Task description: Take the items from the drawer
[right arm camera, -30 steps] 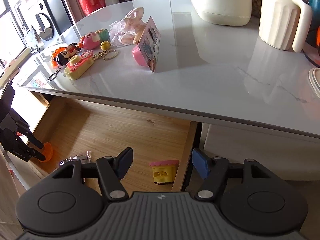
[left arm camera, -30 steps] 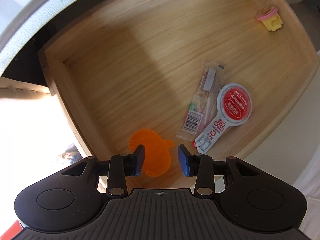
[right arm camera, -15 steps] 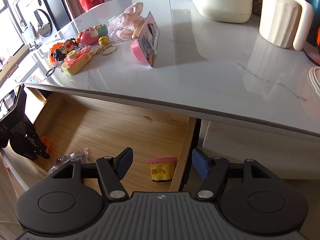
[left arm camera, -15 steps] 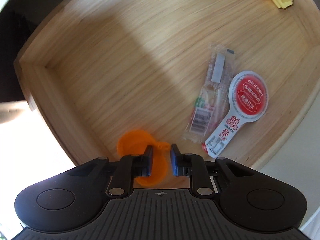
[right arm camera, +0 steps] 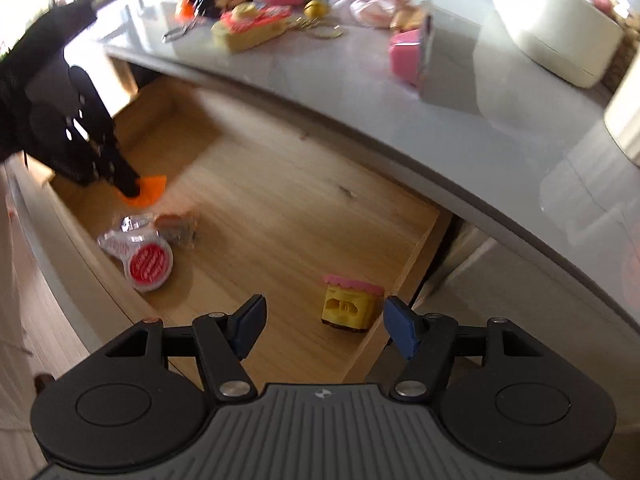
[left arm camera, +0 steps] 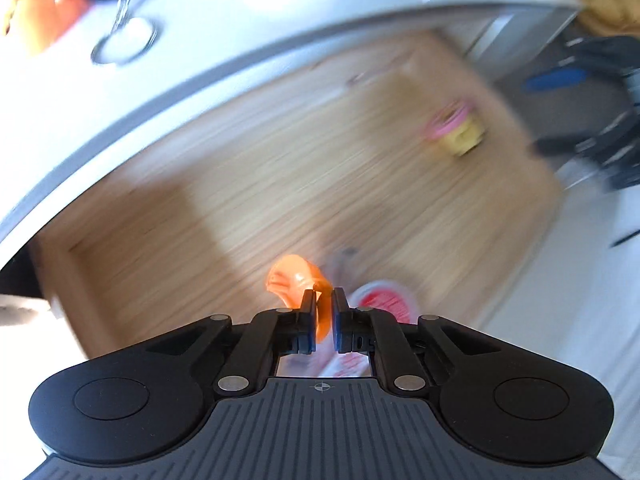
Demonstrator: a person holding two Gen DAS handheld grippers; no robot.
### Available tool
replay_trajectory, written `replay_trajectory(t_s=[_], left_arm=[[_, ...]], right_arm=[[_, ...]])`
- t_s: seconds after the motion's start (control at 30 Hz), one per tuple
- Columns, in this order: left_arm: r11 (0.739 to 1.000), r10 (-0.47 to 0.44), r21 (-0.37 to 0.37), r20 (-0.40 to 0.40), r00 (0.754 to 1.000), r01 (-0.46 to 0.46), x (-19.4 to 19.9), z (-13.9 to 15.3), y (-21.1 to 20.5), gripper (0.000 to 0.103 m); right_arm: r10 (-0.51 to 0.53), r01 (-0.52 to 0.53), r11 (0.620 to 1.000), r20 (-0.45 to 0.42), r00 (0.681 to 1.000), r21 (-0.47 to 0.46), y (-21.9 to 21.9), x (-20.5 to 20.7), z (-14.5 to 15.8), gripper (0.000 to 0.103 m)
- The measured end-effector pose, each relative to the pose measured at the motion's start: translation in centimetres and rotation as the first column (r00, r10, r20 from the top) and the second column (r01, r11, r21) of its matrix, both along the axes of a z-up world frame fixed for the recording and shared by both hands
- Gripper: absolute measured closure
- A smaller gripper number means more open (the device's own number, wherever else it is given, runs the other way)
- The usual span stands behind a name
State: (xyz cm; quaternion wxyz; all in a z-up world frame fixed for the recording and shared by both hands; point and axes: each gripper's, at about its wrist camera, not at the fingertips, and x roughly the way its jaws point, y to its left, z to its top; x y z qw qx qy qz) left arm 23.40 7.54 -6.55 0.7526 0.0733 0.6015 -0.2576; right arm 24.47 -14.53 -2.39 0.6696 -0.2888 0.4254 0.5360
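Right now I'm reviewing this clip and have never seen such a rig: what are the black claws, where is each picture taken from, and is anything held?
There is no robot. A person carries a two-finger gripper in each hand, and each has a wide-angle camera looking forward along its fingers.

The left camera's picture is blurred. Its left gripper has just closed on a thin orange disc. The right camera sees the same grip from the side, at the far left of an open wooden drawer.

The right gripper is open and holds nothing; it hovers near a small yellow toy with a pink top.

Also in the drawer is a red-and-white sealed packet lying against another clear-wrapped packet. On the grey countertop above lie colourful keychains and toys.
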Motion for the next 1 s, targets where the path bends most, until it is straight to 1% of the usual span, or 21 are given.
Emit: replay_trajectory(t_s=[0.07, 0.2, 0.3, 0.33, 0.37, 0.43, 0.5, 0.63, 0.67, 0.73, 0.83, 0.87, 0.9, 0.97, 1.0], left_arm=[[0.999, 0.008, -0.039, 0.011, 1.000, -0.007, -0.5, 0.3, -0.2, 0.094], [0.996, 0.036, -0.088, 0.015, 0.999, -0.035, -0.9, 0.5, 0.5, 0.094], [0.987, 0.071, -0.148, 0.017, 0.997, -0.068, -1.5, 0.6, 1.3, 0.094], [0.983, 0.080, -0.167, 0.019, 0.997, -0.076, -1.5, 0.8, 1.5, 0.094], [0.979, 0.085, -0.189, 0.022, 0.996, -0.079, -1.4, 0.3, 1.9, 0.094], [0.972, 0.083, -0.223, 0.021, 0.996, -0.076, -1.3, 0.1, 2.3, 0.094], [0.968, 0.084, -0.239, 0.004, 0.996, -0.081, -1.3, 0.0, 2.7, 0.094], [0.969, 0.084, -0.231, -0.018, 0.996, -0.086, -1.7, -0.8, 2.9, 0.094], [0.969, 0.084, -0.230, -0.020, 0.996, -0.087, -1.8, -0.9, 2.9, 0.094], [0.973, 0.082, -0.216, -0.017, 0.996, -0.084, -2.0, -1.0, 2.8, 0.094], [0.976, 0.078, -0.204, -0.002, 0.997, -0.076, -2.1, -1.2, 2.5, 0.094], [0.977, 0.075, -0.200, 0.008, 0.997, -0.072, -2.2, -1.1, 2.4, 0.094], [0.978, 0.070, -0.196, 0.019, 0.997, -0.065, -2.3, -1.0, 2.4, 0.094], [0.980, 0.065, -0.192, 0.033, 0.997, -0.057, -2.6, -0.5, 2.8, 0.094], [0.980, 0.064, -0.190, 0.037, 0.997, -0.056, -2.7, -0.4, 2.9, 0.094]], right_arm=[[0.060, -0.057, 0.997, 0.045, 0.997, -0.061, 1.5, -0.6, -0.8, 0.039], [0.135, -0.118, 0.977, 0.089, 0.987, -0.176, 4.8, -0.8, -2.7, 0.039], [0.192, -0.158, 0.957, 0.123, 0.974, -0.244, 6.6, -0.9, -4.3, 0.039], [0.206, -0.166, 0.950, 0.130, 0.970, -0.264, 7.1, -0.9, -4.8, 0.039], [0.217, -0.172, 0.942, 0.133, 0.967, -0.289, 7.6, -0.9, -5.3, 0.039], [0.230, -0.181, 0.930, 0.122, 0.965, -0.321, 8.2, -0.8, -6.3, 0.039], [0.240, -0.187, 0.918, 0.114, 0.964, -0.349, 8.6, -0.8, -7.0, 0.039], [0.278, -0.193, 0.888, 0.152, 0.948, -0.418, 9.2, -1.3, -8.5, 0.040], [0.281, -0.190, 0.884, 0.159, 0.947, -0.427, 9.3, -1.2, -8.8, 0.046], [0.285, -0.185, 0.880, 0.174, 0.943, -0.438, 9.5, -1.4, -9.0, 0.049], [0.315, -0.214, 0.873, 0.172, 0.933, -0.437, 9.5, -2.2, -8.6, 0.061], [0.312, -0.218, 0.877, 0.162, 0.936, -0.429, 9.4, -2.4, -8.2, 0.071], [0.303, -0.218, 0.883, 0.150, 0.941, -0.417, 9.3, -2.6, -7.6, 0.087], [0.277, -0.209, 0.902, 0.137, 0.951, -0.378, 8.9, -2.9, -5.9, 0.091], [0.268, -0.204, 0.912, 0.139, 0.953, -0.356, 8.5, -3.2, -5.1, 0.092]])
